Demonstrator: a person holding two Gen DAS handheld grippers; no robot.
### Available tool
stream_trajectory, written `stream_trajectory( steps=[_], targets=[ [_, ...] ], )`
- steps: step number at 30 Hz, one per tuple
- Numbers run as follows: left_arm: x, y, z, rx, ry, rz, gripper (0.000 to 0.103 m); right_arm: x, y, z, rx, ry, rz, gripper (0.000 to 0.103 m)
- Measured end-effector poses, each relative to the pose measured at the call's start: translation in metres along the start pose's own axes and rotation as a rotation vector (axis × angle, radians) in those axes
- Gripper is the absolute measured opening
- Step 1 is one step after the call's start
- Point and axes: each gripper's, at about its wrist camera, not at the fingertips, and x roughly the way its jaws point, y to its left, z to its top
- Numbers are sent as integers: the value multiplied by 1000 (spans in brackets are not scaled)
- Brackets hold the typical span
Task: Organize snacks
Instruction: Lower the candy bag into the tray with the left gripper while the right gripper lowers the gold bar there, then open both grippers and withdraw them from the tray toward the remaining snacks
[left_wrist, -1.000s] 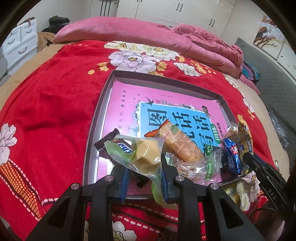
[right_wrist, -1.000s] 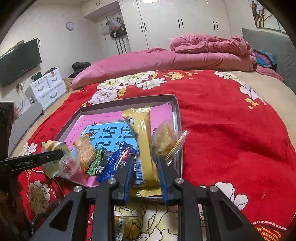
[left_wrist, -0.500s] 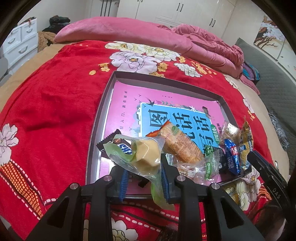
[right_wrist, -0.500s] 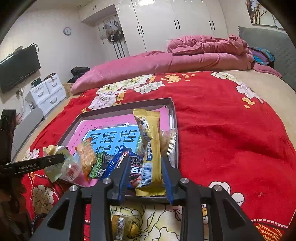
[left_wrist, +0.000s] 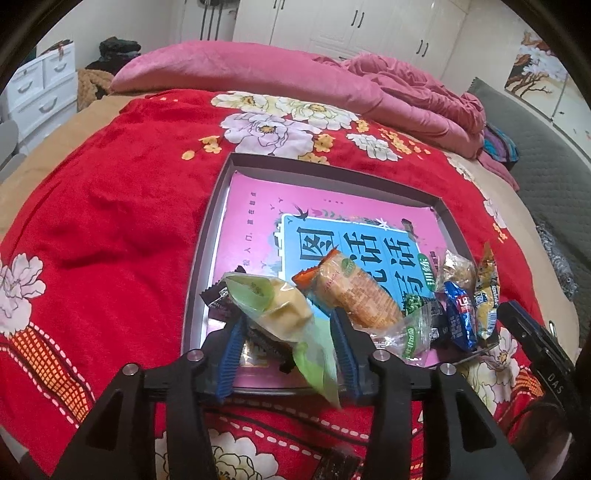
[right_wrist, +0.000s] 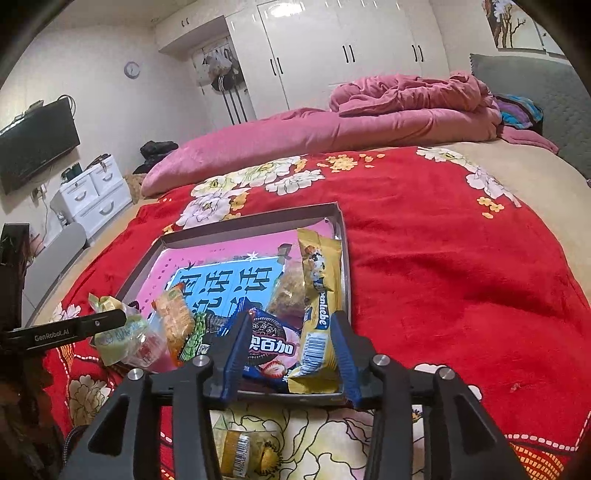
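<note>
Left tongs (left_wrist: 286, 325): parted around green-wrapped cake (left_wrist: 280, 306), released since earlier, over tray (left_wrist: 201, 266) | right tongs (right_wrist: 288, 339): widened, yellow bar (right_wrist: 319, 291) now unclamped, lying in tray corner beside cookie pack (right_wrist: 267, 345).

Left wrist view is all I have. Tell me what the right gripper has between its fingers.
Observer: The right gripper is open. A yellow bar packet and a blue cookie packet lie between its fingers, at the near right corner of the tray.
Operator: Check for strays outside the tray.
Observer: One small packet lies on the blanket, just outside the tray's near edge and below the right gripper.
</note>
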Motion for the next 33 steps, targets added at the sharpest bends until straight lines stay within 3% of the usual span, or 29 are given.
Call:
stream_trajectory(
  steps=[9, 20, 23, 33],
  targets=[
    [-13, -4, 3, 25, -30, -4, 63, -6, -1, 3, 12, -21, 10, 53],
    [-26, -5, 4, 26, -63, -28, 65, -12, -3, 4, 31, -37, 20, 58],
    [-31, -5, 3, 21, -74, -22, 75, -13, -4, 4, 38, -42, 22, 60],
    [-39, -6, -4, 41, -60, -51, 75, -20, -5, 4, 42, -55, 23, 65]
  ],
)
